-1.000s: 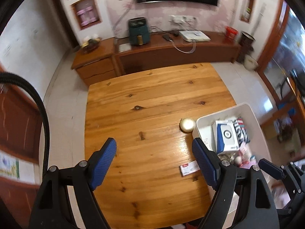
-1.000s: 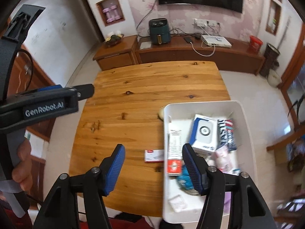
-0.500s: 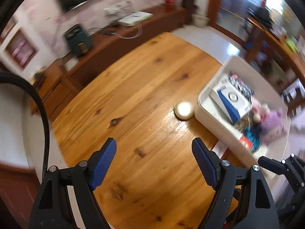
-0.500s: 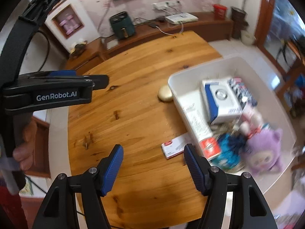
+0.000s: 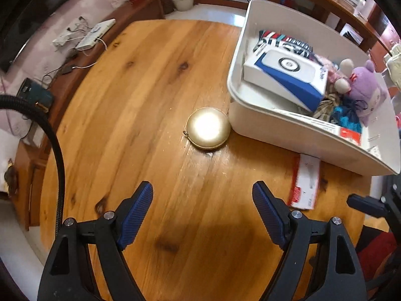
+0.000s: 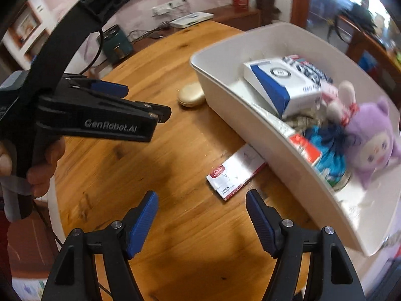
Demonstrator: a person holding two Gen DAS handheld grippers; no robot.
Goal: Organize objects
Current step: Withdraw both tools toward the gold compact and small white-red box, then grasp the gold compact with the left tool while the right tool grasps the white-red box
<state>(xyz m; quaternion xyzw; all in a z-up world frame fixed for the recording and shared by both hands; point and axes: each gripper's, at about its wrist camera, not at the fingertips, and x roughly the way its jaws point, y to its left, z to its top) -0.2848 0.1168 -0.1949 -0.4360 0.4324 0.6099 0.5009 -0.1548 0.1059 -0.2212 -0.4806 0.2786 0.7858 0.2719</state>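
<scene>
Both tools stand spread with nothing between their blue pads. The left tool (image 5: 202,202) fills the bottom of its own view, its jaws opening, with the round gold-coloured case (image 5: 208,128) lying ahead at the frame's centre. The right tool (image 6: 201,212) sits at the bottom of its view, jaws parted, with the flat white-and-red card packet (image 6: 235,171) just above its tips.

The step in hand looks like the approach: two loose items remain outside the white plastic bin (image 5: 295,125), which occupies the upper right of both views. It already holds a blue-and-white box (image 5: 285,75), a purple plush toy (image 6: 371,135) and other small goods. The case appears to touch the bin's near wall; the packet lies close against that wall, one end perhaps under its rim.

Next, each tool probably needs to drop over its item and close. The packet is thin and flat, so one pad may have to catch an edge.

Underneath is a varnished, knotty wooden surface (image 5: 140,80). Beyond it, upper left, a low wooden cabinet (image 5: 140,7) carries cables and a white device.
</scene>
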